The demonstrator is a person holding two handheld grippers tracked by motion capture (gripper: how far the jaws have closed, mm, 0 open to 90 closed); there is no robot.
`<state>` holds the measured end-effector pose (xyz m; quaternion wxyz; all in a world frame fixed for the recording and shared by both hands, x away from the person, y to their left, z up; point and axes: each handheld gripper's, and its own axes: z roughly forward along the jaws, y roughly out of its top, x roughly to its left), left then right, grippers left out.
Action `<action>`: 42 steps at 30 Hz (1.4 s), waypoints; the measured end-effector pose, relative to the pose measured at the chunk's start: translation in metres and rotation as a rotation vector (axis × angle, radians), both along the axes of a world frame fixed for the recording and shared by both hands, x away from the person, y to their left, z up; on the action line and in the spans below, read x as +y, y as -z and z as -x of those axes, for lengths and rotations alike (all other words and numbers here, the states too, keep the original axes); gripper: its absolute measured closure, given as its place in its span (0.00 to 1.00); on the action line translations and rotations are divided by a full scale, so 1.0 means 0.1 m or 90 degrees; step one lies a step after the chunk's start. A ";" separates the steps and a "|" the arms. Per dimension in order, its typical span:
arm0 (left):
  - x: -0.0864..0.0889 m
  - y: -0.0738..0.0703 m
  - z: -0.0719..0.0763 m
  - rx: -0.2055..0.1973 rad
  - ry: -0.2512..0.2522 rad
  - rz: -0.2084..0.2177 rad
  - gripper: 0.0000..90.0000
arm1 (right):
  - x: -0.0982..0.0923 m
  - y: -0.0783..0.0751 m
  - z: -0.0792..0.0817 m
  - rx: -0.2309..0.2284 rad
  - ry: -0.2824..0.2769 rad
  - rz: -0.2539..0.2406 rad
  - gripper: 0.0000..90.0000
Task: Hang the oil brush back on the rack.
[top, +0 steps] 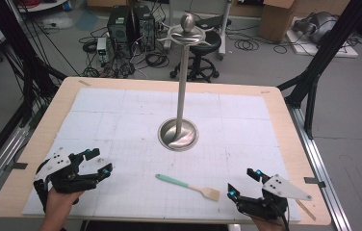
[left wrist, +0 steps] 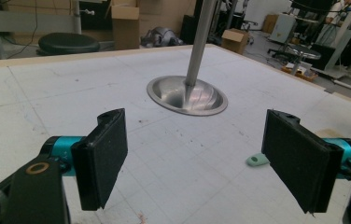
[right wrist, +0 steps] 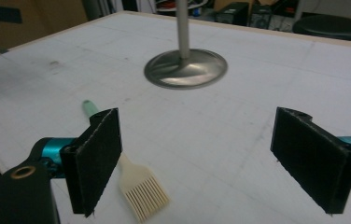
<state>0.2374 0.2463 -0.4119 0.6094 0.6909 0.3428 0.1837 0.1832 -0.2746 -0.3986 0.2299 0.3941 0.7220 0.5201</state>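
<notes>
Pastry brush [top: 188, 186] lying flat on the white grid mat [top: 121, 110] (mint handle, pale bristles), in front of the steel stand's round base [top: 178, 134]. Right gripper [top: 241, 184] just beside the bristle end, jaws spread wide, holding nothing. Left gripper [top: 98, 161] well apart, likewise gaping and empty.

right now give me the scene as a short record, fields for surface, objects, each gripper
surface: wooden table with a white gridded mat
stand: metal stand, round base mid-mat, upright
brush: brush with mint handle and pale bristles, flat on the mat near the front, untouched
left gripper: open, nothing between the jaws
right gripper: open, nothing between the jaws, brush just beside it
</notes>
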 end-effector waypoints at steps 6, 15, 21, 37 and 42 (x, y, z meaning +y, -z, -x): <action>-0.02 0.02 -0.01 0.007 0.007 -0.012 0.26 | 0.33 -0.02 -0.16 0.003 -0.081 0.040 0.17; -0.03 0.05 -0.02 0.019 0.007 -0.018 0.26 | 0.80 0.04 -0.37 0.030 -0.202 0.131 0.46; -0.03 0.05 -0.02 0.022 0.008 -0.018 0.26 | 0.95 0.14 -0.54 0.070 -0.249 0.171 0.56; -0.04 0.06 -0.03 0.027 0.012 -0.019 0.27 | 1.08 0.39 -0.68 0.150 -0.288 0.235 0.74; -0.04 0.06 -0.03 0.027 0.013 -0.021 0.27 | 1.08 0.42 -0.70 0.159 -0.298 0.233 0.81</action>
